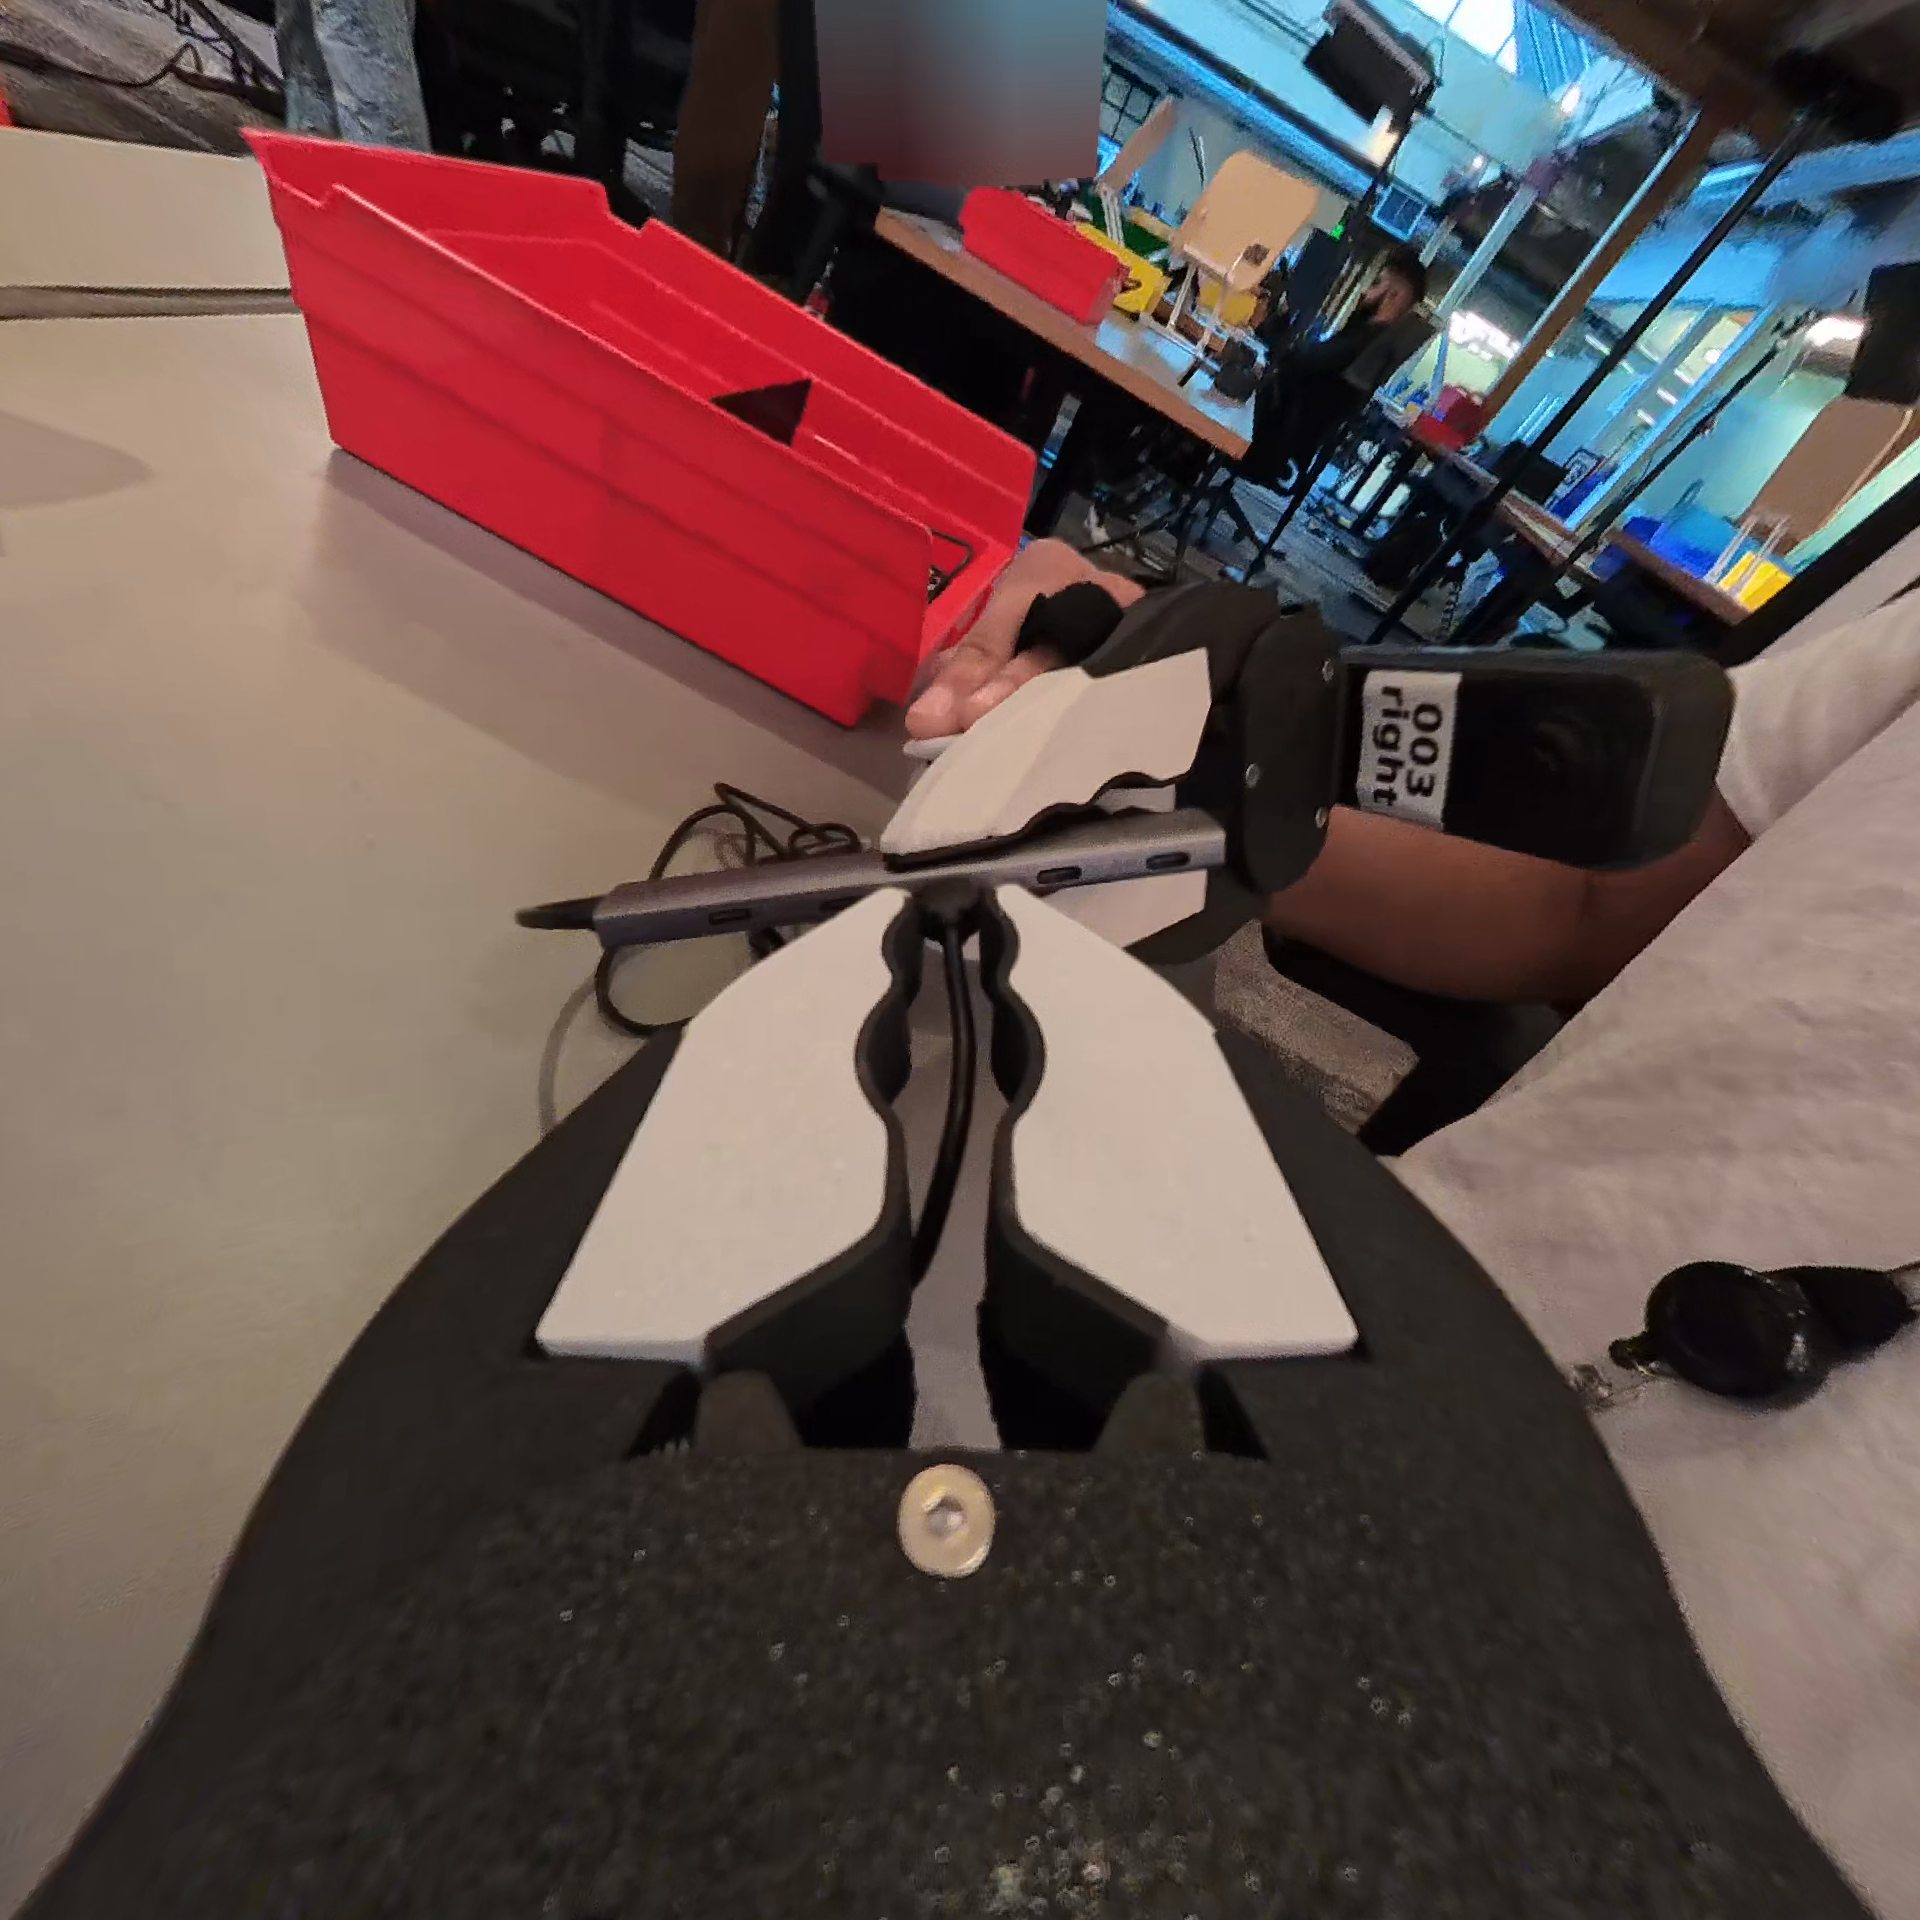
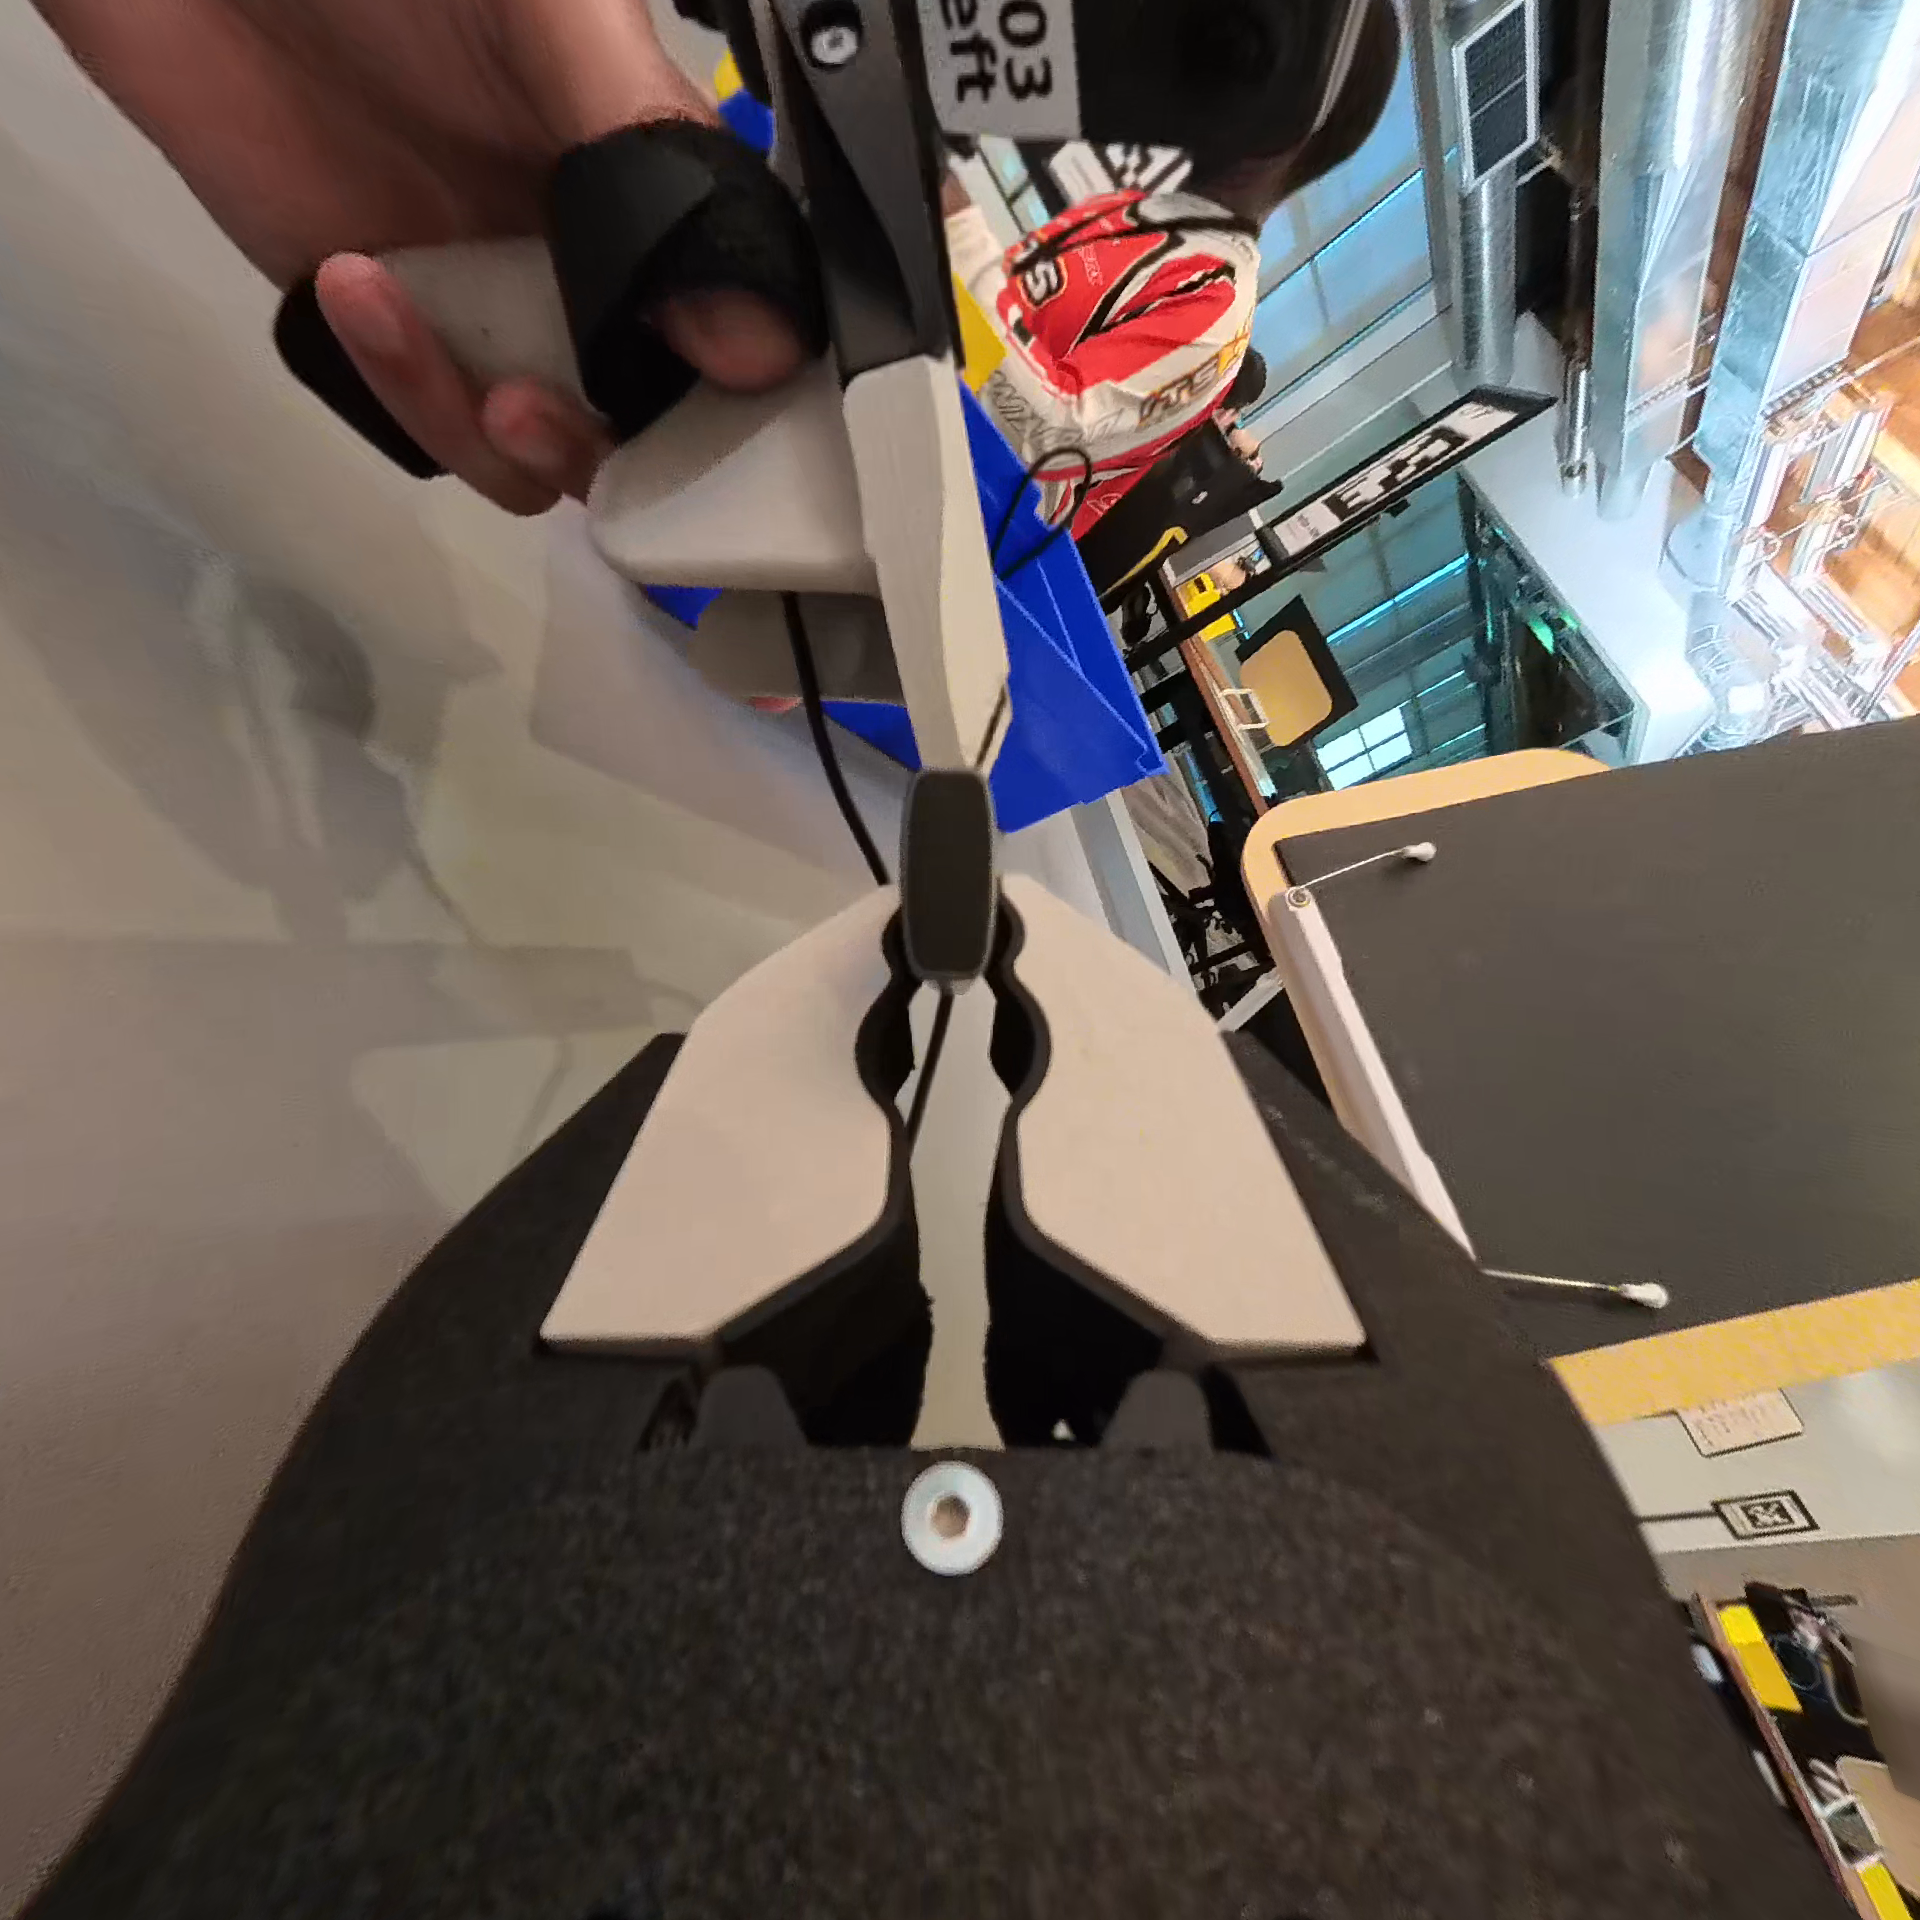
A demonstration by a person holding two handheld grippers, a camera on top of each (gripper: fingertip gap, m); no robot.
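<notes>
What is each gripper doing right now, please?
Left gripper: shut on the black cable plug at the slim grey metal hub.
Right gripper: shut on the hub.

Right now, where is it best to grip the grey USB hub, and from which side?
Probably at its middle, across the thin flat faces, as the right gripper does: the grey USB hub is a long slim bar. That leaves the port edge clear, where the left gripper holds a black cable plug.
</notes>
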